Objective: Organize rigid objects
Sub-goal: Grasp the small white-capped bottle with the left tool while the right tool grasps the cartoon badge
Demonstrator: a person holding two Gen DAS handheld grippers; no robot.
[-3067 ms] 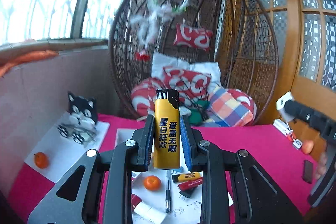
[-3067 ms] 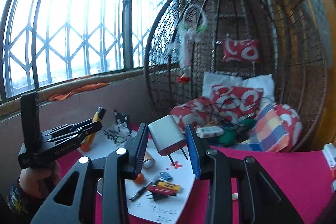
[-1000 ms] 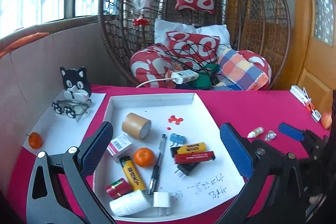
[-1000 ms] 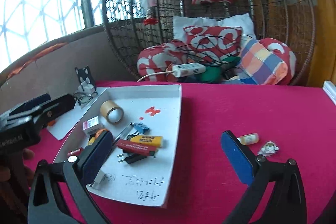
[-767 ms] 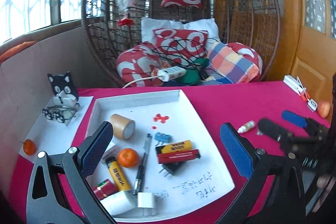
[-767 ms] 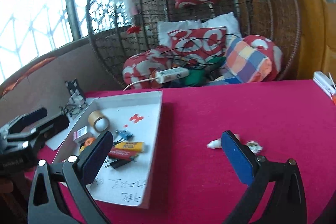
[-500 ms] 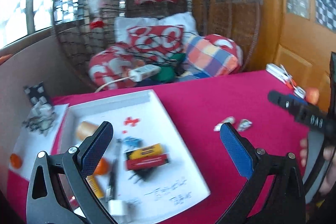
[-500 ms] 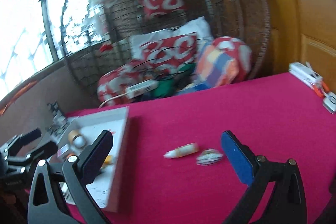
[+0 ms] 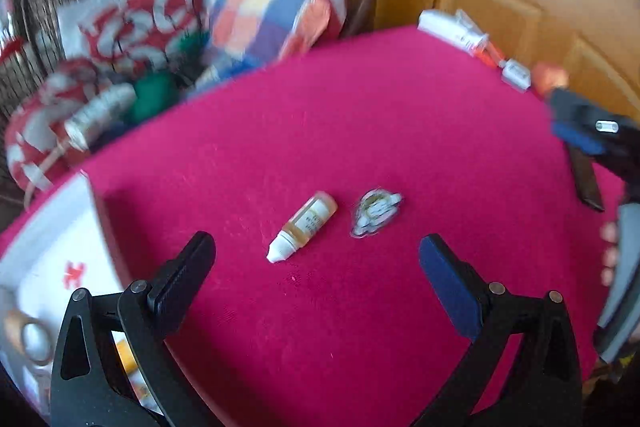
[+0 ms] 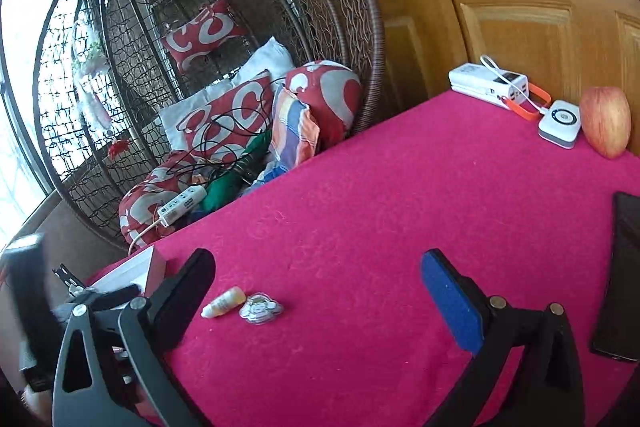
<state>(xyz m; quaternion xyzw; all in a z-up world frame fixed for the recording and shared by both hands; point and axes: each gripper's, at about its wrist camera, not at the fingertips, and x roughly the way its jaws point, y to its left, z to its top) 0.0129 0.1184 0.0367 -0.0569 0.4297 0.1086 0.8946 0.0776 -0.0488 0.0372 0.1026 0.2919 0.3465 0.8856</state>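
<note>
Two small things lay loose on the magenta felt tabletop [image 9: 360, 115]: a little dropper bottle of yellowish liquid with a white nozzle [image 9: 303, 226], on its side, and just beside it a flat, clear-wrapped charm with a cartoon figure [image 9: 375, 211]. Neither was touched by a tool. The left gripper [image 9: 316, 259] hovered near and above them with its jaws spread wide and nothing between them, the bottle lying roughly ahead of the gap. The right gripper [image 10: 318, 279] was likewise spread wide and empty; in its view the same pair sat low and to the left, nearer its left finger than the middle.

At the left edge of the left wrist view stood the shallow white cardboard tray [image 9: 52, 227], holding a roll of tan tape [image 9: 24, 335] and something yellow, blurred and partly hidden. So part of the sorting looked done, while the bottle and the charm, well apart from the tray, probably remained to be carried over.

Farther out on the cloth lay a white power bank [image 10: 488, 85], a small white square device [image 10: 560, 123], a reddish apple [image 10: 606, 121] and a black phone [image 10: 620, 279]; whether these belonged to the job could not be told.
</note>
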